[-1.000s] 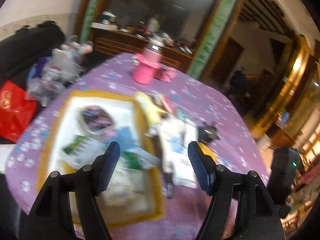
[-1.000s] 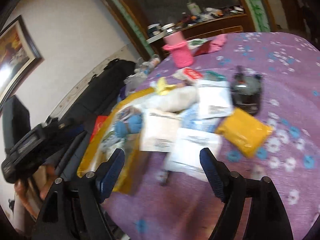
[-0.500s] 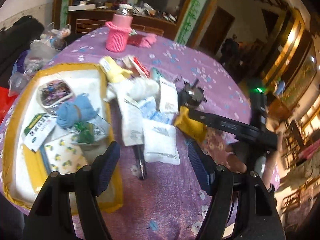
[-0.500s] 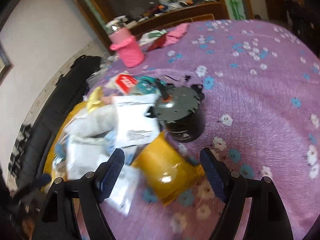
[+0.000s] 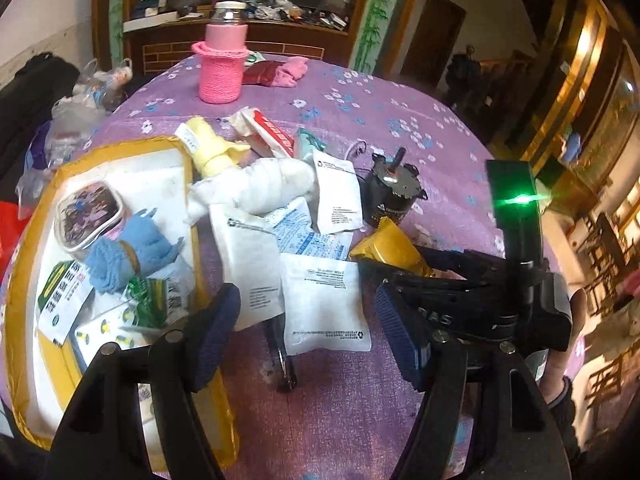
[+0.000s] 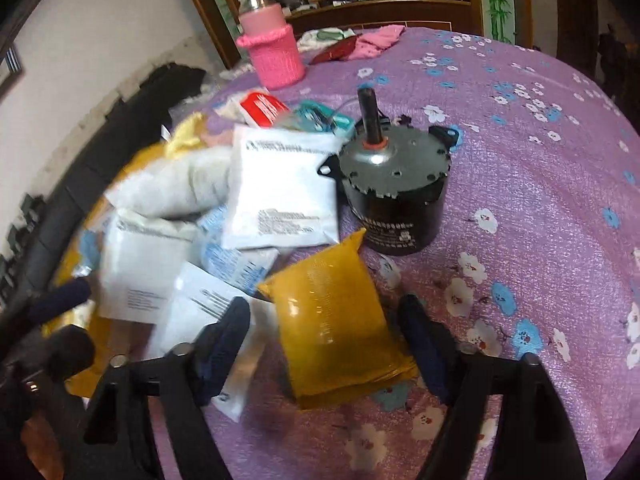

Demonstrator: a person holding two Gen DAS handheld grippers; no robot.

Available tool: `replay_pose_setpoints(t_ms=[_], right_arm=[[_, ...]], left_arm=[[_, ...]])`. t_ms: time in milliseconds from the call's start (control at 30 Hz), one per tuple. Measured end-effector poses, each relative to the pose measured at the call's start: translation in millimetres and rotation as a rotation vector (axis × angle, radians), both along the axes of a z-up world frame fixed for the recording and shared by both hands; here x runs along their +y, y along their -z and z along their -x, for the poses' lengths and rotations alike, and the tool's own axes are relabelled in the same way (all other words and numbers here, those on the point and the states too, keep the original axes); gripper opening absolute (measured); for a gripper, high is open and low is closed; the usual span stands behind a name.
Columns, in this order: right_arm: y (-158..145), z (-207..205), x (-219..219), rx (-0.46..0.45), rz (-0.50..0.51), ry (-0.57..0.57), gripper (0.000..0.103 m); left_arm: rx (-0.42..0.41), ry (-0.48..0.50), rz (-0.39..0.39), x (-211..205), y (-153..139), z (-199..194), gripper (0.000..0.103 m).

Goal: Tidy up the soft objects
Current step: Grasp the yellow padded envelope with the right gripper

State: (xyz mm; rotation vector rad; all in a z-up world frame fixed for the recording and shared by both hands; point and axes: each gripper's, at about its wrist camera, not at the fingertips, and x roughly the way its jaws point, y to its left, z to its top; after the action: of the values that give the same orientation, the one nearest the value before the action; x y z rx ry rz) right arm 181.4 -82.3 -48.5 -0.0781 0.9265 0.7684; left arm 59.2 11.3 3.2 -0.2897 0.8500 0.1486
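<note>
We noted the right gripper (image 6: 324,344) angled down, jaws closing around the yellow packet (image 6: 336,320) near the table's (image 6: 540,160) middle, its near end hidden; left gripper (image 5: 308,328) gaped empty.

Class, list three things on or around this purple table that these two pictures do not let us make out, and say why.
1. Left wrist view: the dark pen-like object is partly hidden under the white sachets.
2. Right wrist view: the yellow tray is blurred and mostly covered by packets.
3. Both views: print on the sachets is too small to read.
4. Left wrist view: the yellow packet is partly hidden by the right gripper.
</note>
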Motion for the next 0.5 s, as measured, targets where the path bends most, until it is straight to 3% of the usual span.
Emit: replay_pose_setpoints(t_ms=[67,233,500], right_arm=[[0,2,1,-0.021,0.022,0.009,0.050],[-3,-1,-11,0.038,-0.074,0.017,0.048],[-1,-13,-39,0.159,-0.258,0.017,0.048]], left_arm=[[0.017,0.030,-0.008,-5,5,-7,0.070],[0.074,0.074,0.067,-4,25,-25,0.069],[0.143,0.101,-0.007,-19,37,-37,0.070]])
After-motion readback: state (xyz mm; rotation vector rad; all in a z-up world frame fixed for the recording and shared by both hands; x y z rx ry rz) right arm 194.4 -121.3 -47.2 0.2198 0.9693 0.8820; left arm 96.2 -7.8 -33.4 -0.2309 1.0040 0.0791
